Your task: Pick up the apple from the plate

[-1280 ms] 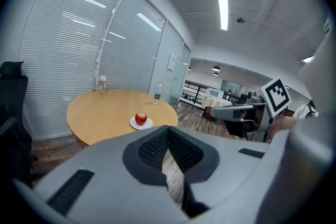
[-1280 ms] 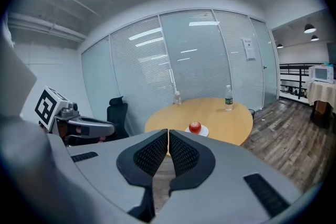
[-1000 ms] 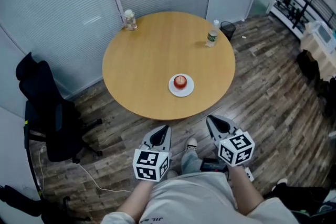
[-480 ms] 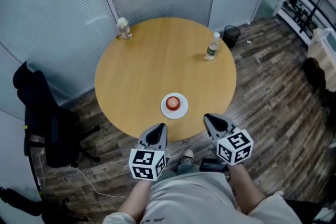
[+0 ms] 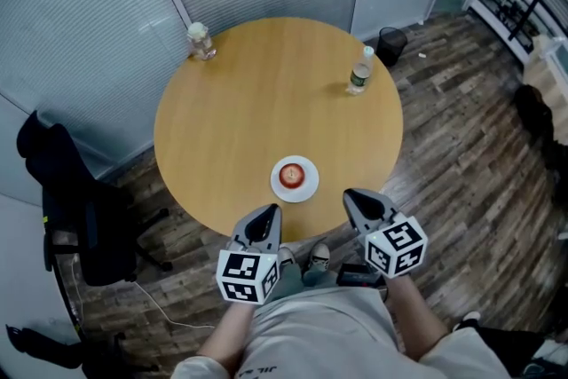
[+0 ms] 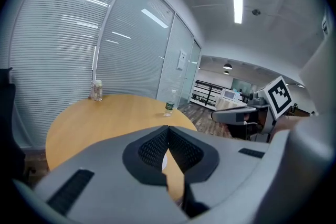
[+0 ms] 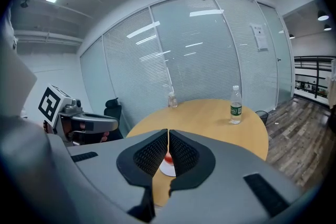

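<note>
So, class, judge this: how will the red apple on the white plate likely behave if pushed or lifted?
The apple looks round, so a sideways push would probably roll it on the plate. Being whole, it is likely firm when gripped, though its curved skin may slip. The small plate might slide on the smooth table.

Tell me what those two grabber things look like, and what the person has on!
The left gripper and the right gripper are smooth grey shells that narrow to a beak-like tip. Inside each tip are black pads with a bumpy mesh pattern. Behind each one sits a white cube printed with black square markings. The person wears a pale top.
</note>
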The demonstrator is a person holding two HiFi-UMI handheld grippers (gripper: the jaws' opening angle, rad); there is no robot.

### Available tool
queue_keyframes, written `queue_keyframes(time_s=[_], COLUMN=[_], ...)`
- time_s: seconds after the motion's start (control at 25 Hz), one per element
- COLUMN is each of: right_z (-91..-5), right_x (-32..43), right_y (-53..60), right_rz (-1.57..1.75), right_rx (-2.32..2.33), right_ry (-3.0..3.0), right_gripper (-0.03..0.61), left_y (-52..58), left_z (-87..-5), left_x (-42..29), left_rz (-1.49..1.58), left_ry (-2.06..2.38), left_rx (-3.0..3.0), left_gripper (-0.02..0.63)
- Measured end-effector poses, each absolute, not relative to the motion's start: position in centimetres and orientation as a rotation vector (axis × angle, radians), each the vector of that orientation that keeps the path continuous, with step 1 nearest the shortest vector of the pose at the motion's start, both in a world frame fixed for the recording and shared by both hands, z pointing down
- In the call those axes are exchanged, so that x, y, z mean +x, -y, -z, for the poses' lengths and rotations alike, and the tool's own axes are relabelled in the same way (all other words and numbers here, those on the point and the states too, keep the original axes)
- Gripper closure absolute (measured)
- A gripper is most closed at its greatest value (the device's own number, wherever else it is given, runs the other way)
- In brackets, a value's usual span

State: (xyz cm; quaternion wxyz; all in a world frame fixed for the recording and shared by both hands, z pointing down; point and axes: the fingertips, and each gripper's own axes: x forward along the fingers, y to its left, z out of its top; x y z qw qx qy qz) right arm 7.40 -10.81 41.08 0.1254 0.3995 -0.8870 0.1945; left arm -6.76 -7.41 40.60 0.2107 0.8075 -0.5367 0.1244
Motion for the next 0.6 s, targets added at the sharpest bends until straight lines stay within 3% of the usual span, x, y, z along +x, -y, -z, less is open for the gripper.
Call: queue_keyframes(time_s=[0.6], right_z=[-43.5], right_x=[5.5], right_y=[12.4], right_rz=[-0.625], right_rx=[1.189], right_ry=[2.512], right_gripper=[0.547], left_y=[10.8], left_z=[-44.0], left_x=[-8.6], left_rz=[-0.433], left_ry=[1.403], left_rx=[2.252], left_gripper=[0.611])
